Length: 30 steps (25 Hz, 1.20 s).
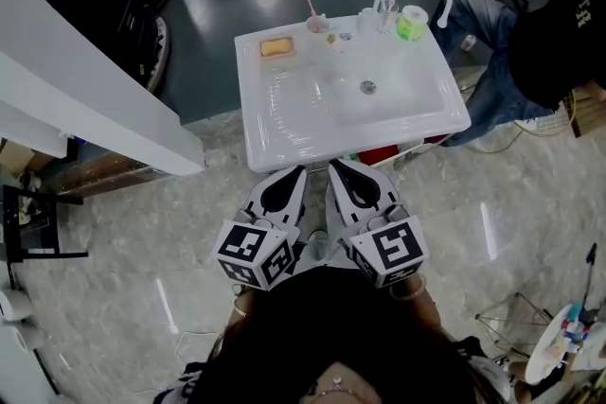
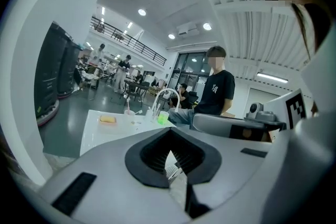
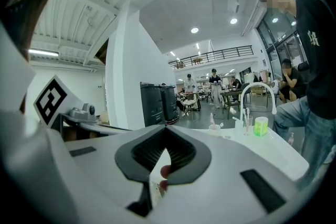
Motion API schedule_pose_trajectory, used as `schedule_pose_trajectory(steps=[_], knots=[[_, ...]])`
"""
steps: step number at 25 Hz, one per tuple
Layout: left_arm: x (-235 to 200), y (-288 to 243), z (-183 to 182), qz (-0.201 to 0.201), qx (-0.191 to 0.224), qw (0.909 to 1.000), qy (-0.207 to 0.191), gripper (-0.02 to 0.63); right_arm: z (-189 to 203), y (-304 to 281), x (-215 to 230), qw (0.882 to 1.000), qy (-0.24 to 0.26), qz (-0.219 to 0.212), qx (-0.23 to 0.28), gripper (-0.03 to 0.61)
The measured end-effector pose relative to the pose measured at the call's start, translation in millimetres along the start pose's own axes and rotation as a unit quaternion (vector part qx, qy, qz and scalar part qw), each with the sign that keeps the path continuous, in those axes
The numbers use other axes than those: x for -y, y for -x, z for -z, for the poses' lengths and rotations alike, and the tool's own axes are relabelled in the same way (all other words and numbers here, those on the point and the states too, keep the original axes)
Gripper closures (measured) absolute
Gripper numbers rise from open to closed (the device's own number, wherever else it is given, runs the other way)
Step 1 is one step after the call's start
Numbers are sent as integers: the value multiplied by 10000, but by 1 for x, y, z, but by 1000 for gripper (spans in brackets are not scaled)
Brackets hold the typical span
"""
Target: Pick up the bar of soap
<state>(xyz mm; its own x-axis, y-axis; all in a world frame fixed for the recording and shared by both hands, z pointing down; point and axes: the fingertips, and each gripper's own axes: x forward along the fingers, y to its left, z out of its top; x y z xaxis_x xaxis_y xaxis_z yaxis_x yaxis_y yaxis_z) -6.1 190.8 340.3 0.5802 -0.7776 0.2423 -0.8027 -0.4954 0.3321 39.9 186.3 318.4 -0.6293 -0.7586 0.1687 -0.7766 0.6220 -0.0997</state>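
Workshop floor, white sink (image 1: 284, 123) up ahead
Left gripper (image 1: 302, 169) and right gripper (image 1: 335, 165) level, side by side, jaws pressed together; bar of soap (image 1: 276, 47) at 11 o'clock, well apart

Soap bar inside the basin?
No, the soap bar lies on the sink's far-left corner ledge, outside the basin.
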Motion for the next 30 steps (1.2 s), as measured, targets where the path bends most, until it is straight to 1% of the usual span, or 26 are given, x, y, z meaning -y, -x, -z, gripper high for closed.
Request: schedule_pose_trajectory(steps=[7,12,17,25,30], knots=[[-23,-35,-4,-117,-91,9999,77,614,6,-30,28,9999,-93,-76,-120,571],[-36,-75,-23,-125,-66,9999,73,614,-7,-56,56,9997,-37,-242,-29,571],[-52,-122,-41,-171,-54,9998,79,614,-13,-88,96,9995,7,-317,-59,571],[-82,-188,-71,-436,-60,9990,93,614,-28,-139,155,9983,-38,-580,-52,571],[-95,-213,-81,-651,-99,9977,173,614,-31,-162,176,9959,-70,-887,-164,571]])
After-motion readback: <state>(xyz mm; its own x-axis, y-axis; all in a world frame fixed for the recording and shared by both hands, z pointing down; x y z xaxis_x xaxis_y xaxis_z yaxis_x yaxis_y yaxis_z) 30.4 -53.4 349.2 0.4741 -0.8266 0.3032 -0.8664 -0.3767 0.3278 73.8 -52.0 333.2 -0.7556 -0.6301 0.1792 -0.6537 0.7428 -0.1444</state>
